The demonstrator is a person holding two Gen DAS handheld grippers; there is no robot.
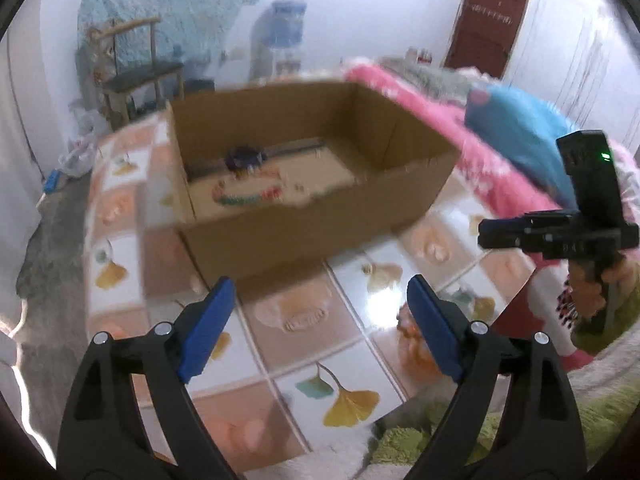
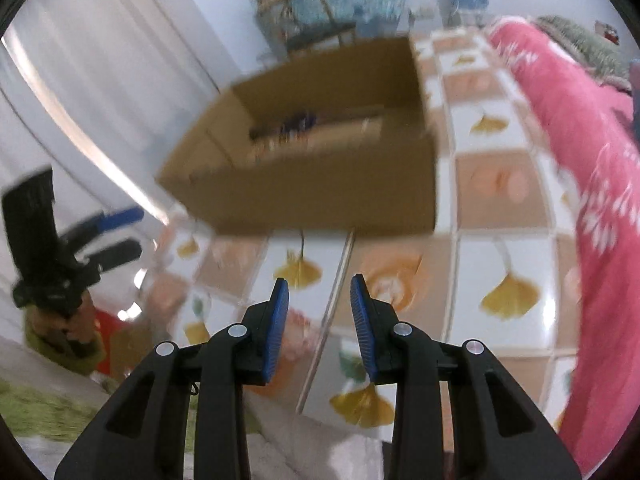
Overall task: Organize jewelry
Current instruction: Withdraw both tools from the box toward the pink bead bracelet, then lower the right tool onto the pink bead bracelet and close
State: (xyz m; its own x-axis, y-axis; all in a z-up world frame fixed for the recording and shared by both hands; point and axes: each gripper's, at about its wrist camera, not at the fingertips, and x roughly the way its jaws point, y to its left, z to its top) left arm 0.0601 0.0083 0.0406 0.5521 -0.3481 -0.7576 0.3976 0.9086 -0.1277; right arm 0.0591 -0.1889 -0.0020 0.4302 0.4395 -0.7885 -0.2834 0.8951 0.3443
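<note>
An open cardboard box point(image 1: 320, 232) stands on a glossy tabletop patterned with ginkgo leaves point(image 1: 344, 400). On its floor lie a dark blue piece point(image 1: 244, 158) and a string of coloured beads point(image 1: 248, 196), both blurred. My left gripper point(image 1: 320, 280) hovers over the tabletop just in front of the box, its blue pads wide apart and nothing between them. My right gripper point(image 2: 320, 278) is also short of the box point(image 2: 312, 200), jaws parted by a narrow gap with only the tabletop showing through. The dark blue piece point(image 2: 298, 122) shows faintly inside.
A pink patterned blanket point(image 2: 592, 152) borders the table on the right, with a blue pillow point(image 1: 516, 128) on it. A wooden chair point(image 1: 136, 76) and a water dispenser point(image 1: 280, 36) stand behind. A hand holds the right gripper's body point(image 1: 560, 236) at the table's right edge.
</note>
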